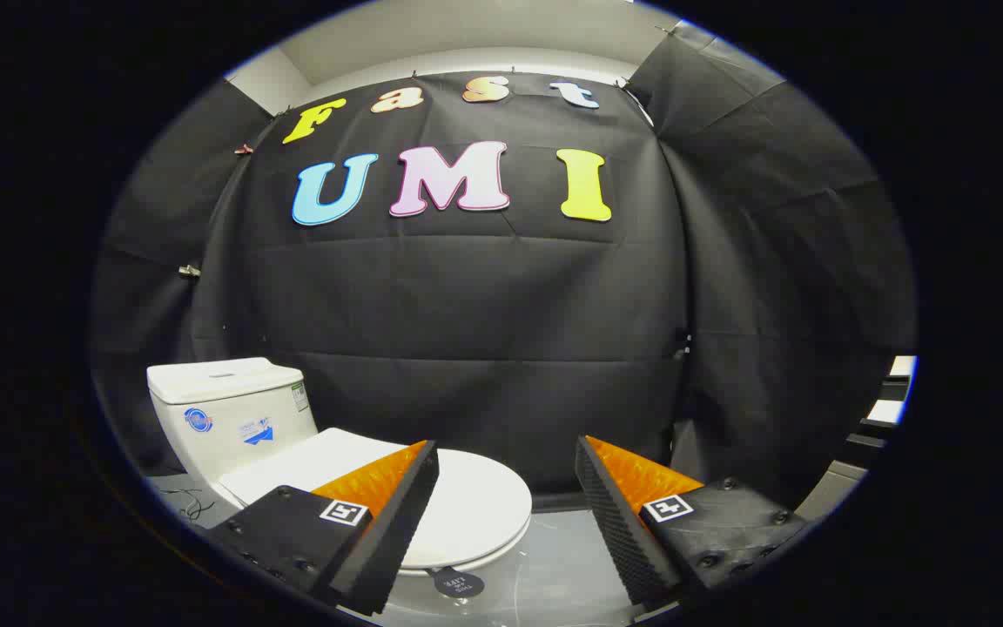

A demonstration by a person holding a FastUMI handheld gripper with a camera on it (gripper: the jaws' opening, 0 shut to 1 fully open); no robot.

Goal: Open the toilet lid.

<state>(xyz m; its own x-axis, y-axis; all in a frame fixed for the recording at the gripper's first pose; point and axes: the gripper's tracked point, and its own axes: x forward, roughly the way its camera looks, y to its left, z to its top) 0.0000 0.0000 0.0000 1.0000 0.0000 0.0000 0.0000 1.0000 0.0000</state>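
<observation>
- Gripper (506,488): fingers spread wide apart, pinching nothing; held above and short of the toilet.
- Toilet (232,427): white, standing on a pale floor (554,566) against the black cloth wall, ahead of the gripper and off toward its left finger.
- Toilet lid (475,501): white, closed flat over the bowl; its rounded front shows in the gap between the fingers, the rest partly hidden behind the left finger.
- Cistern (227,396): behind the lid, with stickers on its front.
- Small dark round tag (458,582): hanging under the lid's front edge.
</observation>
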